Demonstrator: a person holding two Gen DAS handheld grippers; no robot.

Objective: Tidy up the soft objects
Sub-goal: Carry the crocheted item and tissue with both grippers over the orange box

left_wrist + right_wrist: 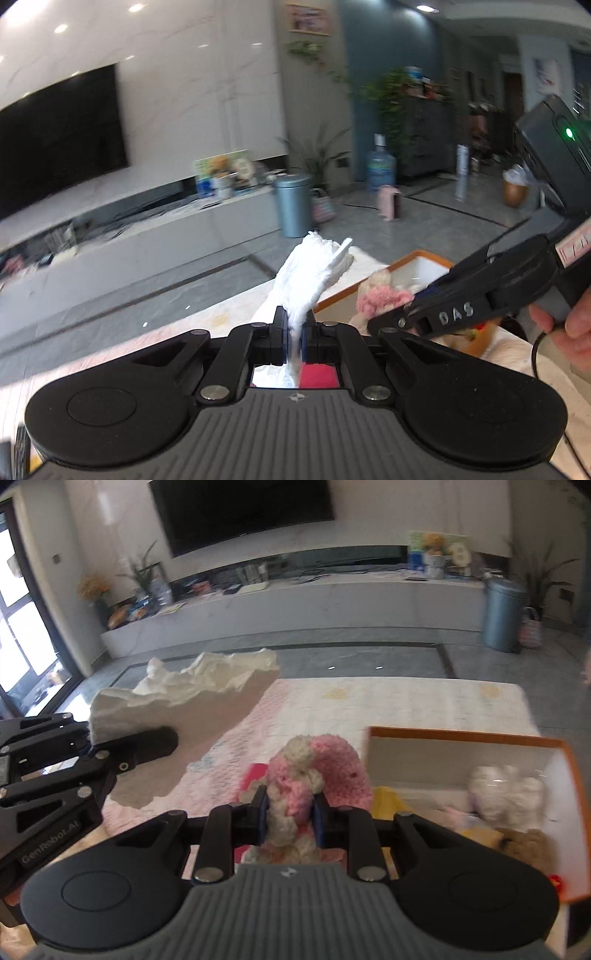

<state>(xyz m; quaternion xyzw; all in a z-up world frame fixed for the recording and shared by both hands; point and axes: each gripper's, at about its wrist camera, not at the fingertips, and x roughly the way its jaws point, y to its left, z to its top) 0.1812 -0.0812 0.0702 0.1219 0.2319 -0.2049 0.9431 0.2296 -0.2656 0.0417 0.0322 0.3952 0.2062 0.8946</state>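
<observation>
— Nearest, what does the left gripper hold?
— Its jaws are clamped on a white cloth, lifted over the table.
— And the right gripper?
— Clamped on a pink-and-white knitted toy. At three o'clock stands the orange-rimmed box with other soft toys inside.

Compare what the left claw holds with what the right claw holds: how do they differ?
The white cloth is thin, plain and crumpled; the crochet piece is thick, knitted, pink and cream. The left claw pinches nearly shut; the right claw stands wider. Both are soft and lifted off the table.
</observation>
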